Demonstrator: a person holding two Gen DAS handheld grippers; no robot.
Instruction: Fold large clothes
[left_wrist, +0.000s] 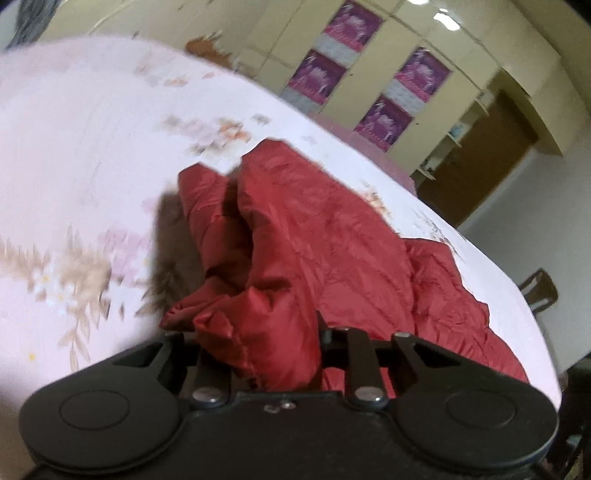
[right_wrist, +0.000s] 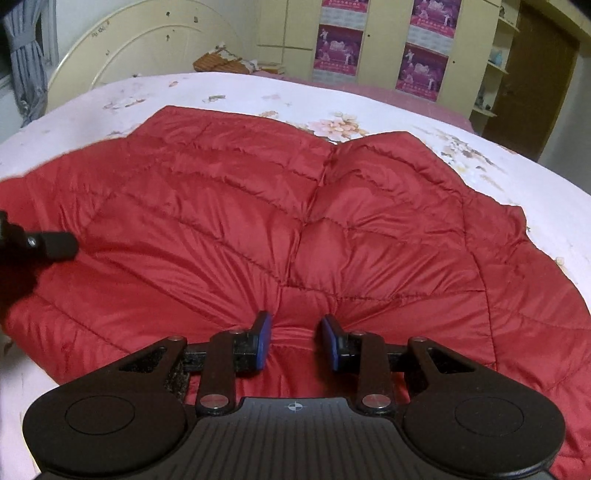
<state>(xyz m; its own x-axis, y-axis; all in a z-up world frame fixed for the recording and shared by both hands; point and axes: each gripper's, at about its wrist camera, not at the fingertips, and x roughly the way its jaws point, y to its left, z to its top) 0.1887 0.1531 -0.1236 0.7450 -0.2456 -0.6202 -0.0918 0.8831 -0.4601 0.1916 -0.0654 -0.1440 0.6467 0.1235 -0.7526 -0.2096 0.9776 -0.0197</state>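
Note:
A red quilted jacket (right_wrist: 221, 206) lies spread on a bed with a pale floral sheet (right_wrist: 535, 192). My right gripper (right_wrist: 295, 339) sits at the jacket's near edge. Its blue pads (right_wrist: 263, 339) pinch a fold of the fabric, and creases radiate from the pinch. In the left wrist view the jacket (left_wrist: 314, 229) is bunched and raised off the sheet (left_wrist: 74, 147). A thick wad of it fills my left gripper (left_wrist: 262, 350) and hides most of the fingers. A black part of the left gripper (right_wrist: 37, 243) shows at the left edge of the right wrist view, over the jacket.
A cream curved headboard (right_wrist: 147, 48) stands at the far end of the bed, with an orange patterned cloth (right_wrist: 221, 61) beside it. A wardrobe with purple posters (right_wrist: 424, 66), a brown door (right_wrist: 535, 81) and a chair (left_wrist: 539, 291) stand beyond the bed's right side.

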